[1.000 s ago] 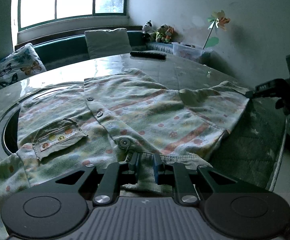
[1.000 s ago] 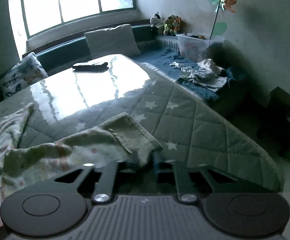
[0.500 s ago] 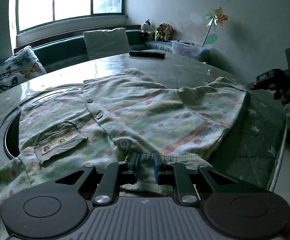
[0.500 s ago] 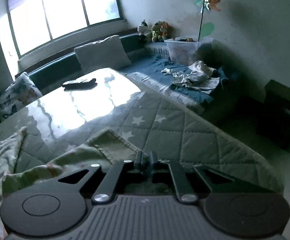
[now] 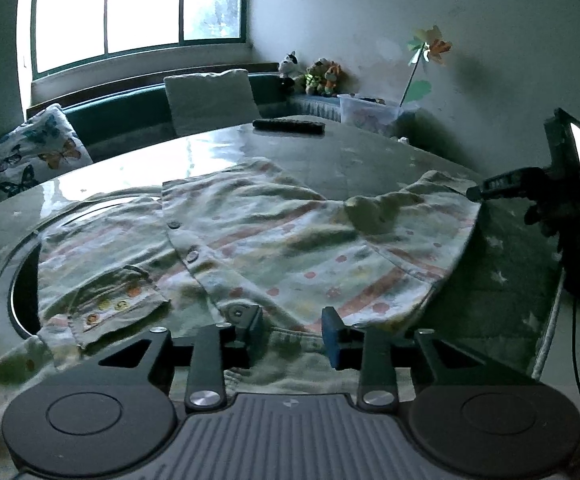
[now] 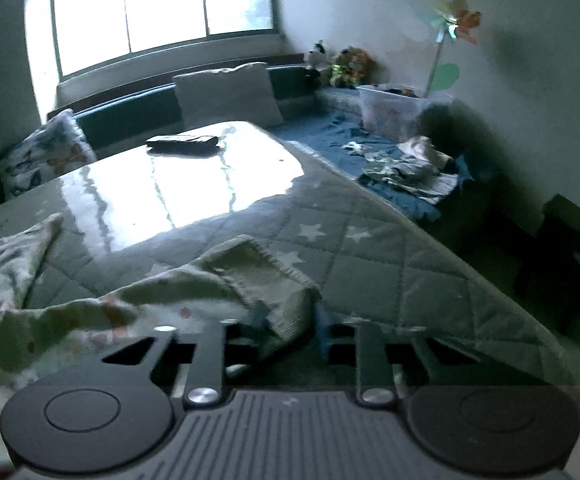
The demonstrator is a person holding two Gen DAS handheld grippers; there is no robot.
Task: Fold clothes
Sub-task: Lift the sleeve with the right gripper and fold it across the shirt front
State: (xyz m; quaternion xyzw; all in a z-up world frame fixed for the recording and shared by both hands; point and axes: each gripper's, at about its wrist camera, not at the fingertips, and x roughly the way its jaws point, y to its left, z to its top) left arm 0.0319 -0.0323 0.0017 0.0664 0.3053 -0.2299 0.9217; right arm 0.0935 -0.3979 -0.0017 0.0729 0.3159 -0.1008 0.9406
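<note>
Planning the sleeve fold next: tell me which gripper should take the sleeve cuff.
Right. The right gripper stands open with the ribbed sleeve cuff between its fingers. The left gripper is open at the ribbed edge of the shirt, across the garment from that cuff.

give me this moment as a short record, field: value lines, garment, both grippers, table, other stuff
garment: striped, dotted button shirt spread face up, pocket near left gripper
left gripper: open, fingers either side of the ribbed hem
right gripper: open, sleeve cuff lying between its fingers
table: quilted star cover under a glossy sheet
other: dark remote at far edge
</note>
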